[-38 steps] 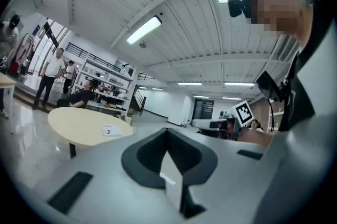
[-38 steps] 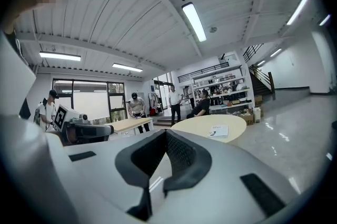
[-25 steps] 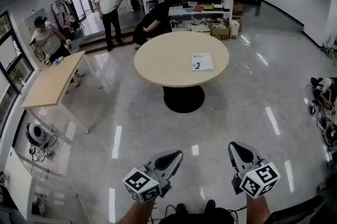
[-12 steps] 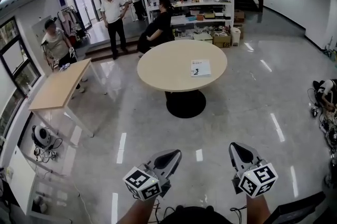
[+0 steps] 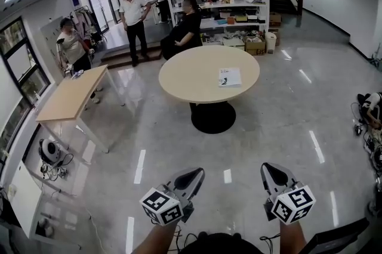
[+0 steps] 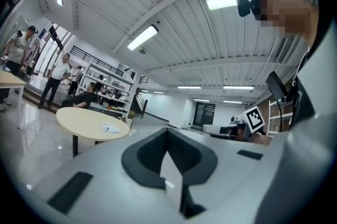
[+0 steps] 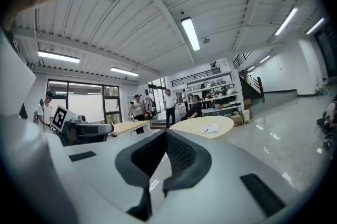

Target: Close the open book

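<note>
A white book (image 5: 229, 76) lies flat on the round beige table (image 5: 185, 77), far ahead across the shiny floor. From here I cannot tell whether it lies open. My left gripper (image 5: 196, 175) and right gripper (image 5: 268, 169) are held low at the bottom of the head view, side by side, pointing toward the table and well short of it. Both have their jaws together with nothing between them. The left gripper view shows its shut tips (image 6: 167, 132) with the book (image 6: 111, 127) small at the left. In the right gripper view the shut tips (image 7: 166, 133) point near the book (image 7: 210, 128).
A long wooden table (image 5: 68, 95) stands at the left with a person (image 5: 71, 44) beside it. Another person (image 5: 186, 29) sits behind the round table and one (image 5: 134, 17) stands nearby. Shelves (image 5: 230, 2) line the back. Cables and devices (image 5: 48, 154) lie on the floor at both sides.
The head view has swung a little, so the round table and the people sit slightly further right and lower. Both grippers keep their place at the bottom and stay shut.
</note>
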Motion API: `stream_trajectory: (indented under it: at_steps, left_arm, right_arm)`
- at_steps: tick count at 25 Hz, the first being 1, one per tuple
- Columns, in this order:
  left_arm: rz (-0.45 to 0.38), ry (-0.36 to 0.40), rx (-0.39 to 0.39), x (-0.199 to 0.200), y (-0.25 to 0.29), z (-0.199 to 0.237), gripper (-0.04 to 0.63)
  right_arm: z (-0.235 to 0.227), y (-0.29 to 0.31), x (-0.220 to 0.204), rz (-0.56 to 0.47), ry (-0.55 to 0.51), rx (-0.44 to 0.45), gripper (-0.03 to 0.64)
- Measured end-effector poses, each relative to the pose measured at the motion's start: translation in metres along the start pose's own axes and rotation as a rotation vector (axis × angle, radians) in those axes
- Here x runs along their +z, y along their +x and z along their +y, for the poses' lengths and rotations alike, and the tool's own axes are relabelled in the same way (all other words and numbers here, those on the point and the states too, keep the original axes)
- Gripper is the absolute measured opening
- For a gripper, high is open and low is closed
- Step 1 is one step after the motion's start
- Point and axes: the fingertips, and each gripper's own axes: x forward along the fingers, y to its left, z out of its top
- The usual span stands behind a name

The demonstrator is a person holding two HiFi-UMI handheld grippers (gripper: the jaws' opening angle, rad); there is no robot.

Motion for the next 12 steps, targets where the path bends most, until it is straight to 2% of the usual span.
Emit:
stream_trajectory:
  at_steps: [12]
  left_arm:
    - [0.01,0.008,0.01,-0.0028,-0.0064,-0.0036,-0.006]
  right_arm:
    - [-0.0011,-0.0054,0.0012,-0.002,-0.005,0.001,-0.002]
